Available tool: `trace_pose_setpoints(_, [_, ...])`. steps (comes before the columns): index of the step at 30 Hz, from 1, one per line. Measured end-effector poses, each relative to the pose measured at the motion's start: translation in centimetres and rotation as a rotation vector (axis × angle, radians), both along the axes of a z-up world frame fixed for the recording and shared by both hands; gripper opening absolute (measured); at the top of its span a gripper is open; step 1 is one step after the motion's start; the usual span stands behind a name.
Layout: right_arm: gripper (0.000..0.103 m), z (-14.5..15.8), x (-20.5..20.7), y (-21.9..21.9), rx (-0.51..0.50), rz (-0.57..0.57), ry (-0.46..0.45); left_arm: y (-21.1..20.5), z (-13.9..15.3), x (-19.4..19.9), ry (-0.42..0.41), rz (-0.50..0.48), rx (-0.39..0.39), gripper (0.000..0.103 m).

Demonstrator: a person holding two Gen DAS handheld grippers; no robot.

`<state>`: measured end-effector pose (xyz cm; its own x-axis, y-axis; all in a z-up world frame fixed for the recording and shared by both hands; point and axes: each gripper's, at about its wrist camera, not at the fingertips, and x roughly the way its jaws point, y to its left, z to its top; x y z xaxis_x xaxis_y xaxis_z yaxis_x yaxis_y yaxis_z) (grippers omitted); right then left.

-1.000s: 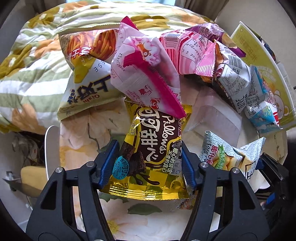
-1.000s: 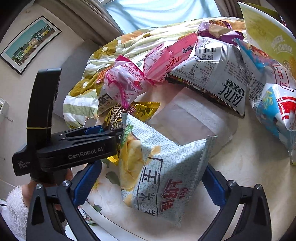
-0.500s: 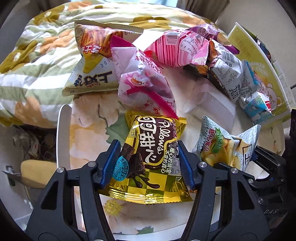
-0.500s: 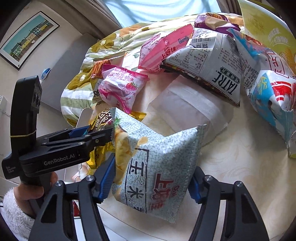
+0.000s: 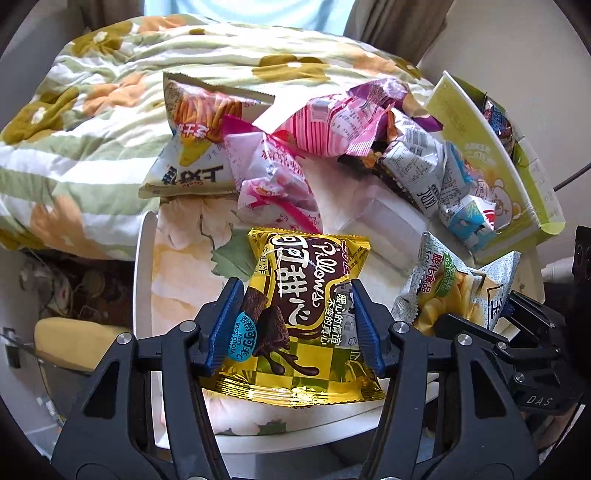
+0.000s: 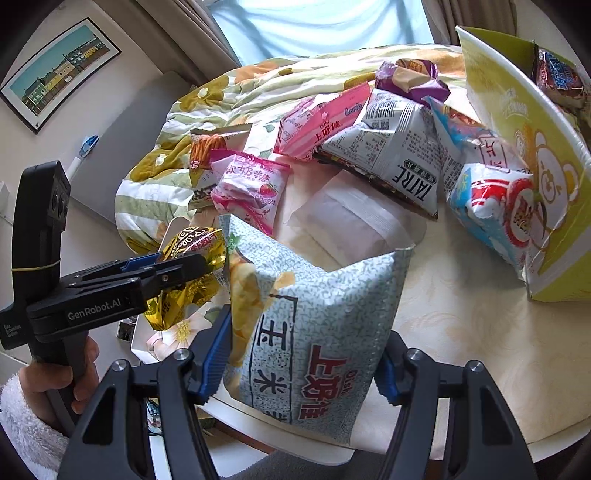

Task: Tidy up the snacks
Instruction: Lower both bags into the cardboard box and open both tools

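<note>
I am working in a home, most likely a bedroom. A bed lies under a flowered quilt [image 5: 122, 122] in green, orange and white, right beside the round desk [image 6: 461, 325]. Behind the bed I see a window [image 6: 317, 26] with curtains [image 6: 192, 48] at each side. A framed picture [image 6: 59, 74] of coloured houses hangs on the pale wall. Loose snack bags [image 6: 399, 155] are heaped on the desk next to a yellow carton [image 6: 535, 158] printed with a cartoon bear
</note>
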<state>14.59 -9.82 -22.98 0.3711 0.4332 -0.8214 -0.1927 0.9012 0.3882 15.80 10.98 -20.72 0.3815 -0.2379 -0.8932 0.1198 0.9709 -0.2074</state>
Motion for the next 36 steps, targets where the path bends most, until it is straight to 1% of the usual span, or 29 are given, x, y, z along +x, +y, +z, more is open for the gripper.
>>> trace_pose_setpoints(5, [0.061, 3.8, -0.9, -1.0, -0.031, -0.020, -0.079, -1.3, 4.7, -0.1, -0.080, -0.028, -0.020, 0.054])
trace_pose_setpoints(9, [0.061, 7.3, -1.1, -3.2, -0.024, -0.078, -0.136, -3.5, 9.0, 0.4, -0.158, -0.067, -0.026, 0.054])
trace_pose_setpoints(13, [0.061, 10.6, -1.0, -6.9, -0.026, -0.148, -0.199, -6.8, 12.6, 1.5, -0.231, -0.108, -0.035, 0.054])
trace_pose_setpoints(14, [0.061, 11.4, -0.9, -8.0, -0.029, -0.168, -0.213, -7.8, 13.2, 1.9, -0.243, -0.116, -0.036, 0.054])
trace_pose_setpoints(15, [0.061, 12.9, -0.7, -10.5, -0.038, -0.207, -0.235, -9.0, 13.7, 2.4, -0.252, -0.125, -0.039, 0.054])
trace_pose_setpoints(16, [0.061, 12.9, -0.7, -10.5, -0.038, -0.207, -0.235, -10.1, 14.1, 2.8, -0.260, -0.132, -0.043, 0.054])
trace_pose_setpoints(17, [0.061, 13.5, -0.7, -11.9, -0.045, -0.223, -0.246, -11.4, 14.4, 3.2, -0.270, -0.138, -0.046, 0.054])
trace_pose_setpoints(20, [0.061, 14.9, -0.1, -16.0, -0.085, -0.262, -0.278, -15.5, 14.8, 4.3, -0.276, -0.149, -0.055, 0.054])
trace_pose_setpoints(24, [0.061, 15.7, 0.7, -21.8, -0.106, -0.298, -0.286, -21.5, 14.5, 5.8, -0.272, -0.167, -0.076, 0.054])
trace_pose_setpoints(25, [0.061, 15.7, 1.3, -24.3, -0.121, -0.310, -0.286, -23.2, 14.3, 6.2, -0.272, -0.171, -0.072, 0.054])
trace_pose_setpoints(26, [0.061, 15.7, 1.3, -24.3, -0.121, -0.310, -0.286, -24.8, 14.0, 6.6, -0.269, -0.179, -0.067, 0.054])
trace_pose_setpoints(30, [0.061, 15.5, 2.3, -29.2, -0.096, -0.318, -0.280, -31.1, 11.9, 8.4, -0.239, -0.207, -0.033, 0.054])
trace_pose_setpoints(33, [0.061, 15.3, 2.9, -32.1, -0.095, -0.318, -0.268, -34.6, 9.6, 9.5, -0.202, -0.218, -0.004, 0.054])
trace_pose_setpoints(36, [0.061, 14.8, 3.6, -34.1, -0.089, -0.303, -0.245, -37.2, 7.3, 10.2, -0.168, -0.206, 0.032, 0.054])
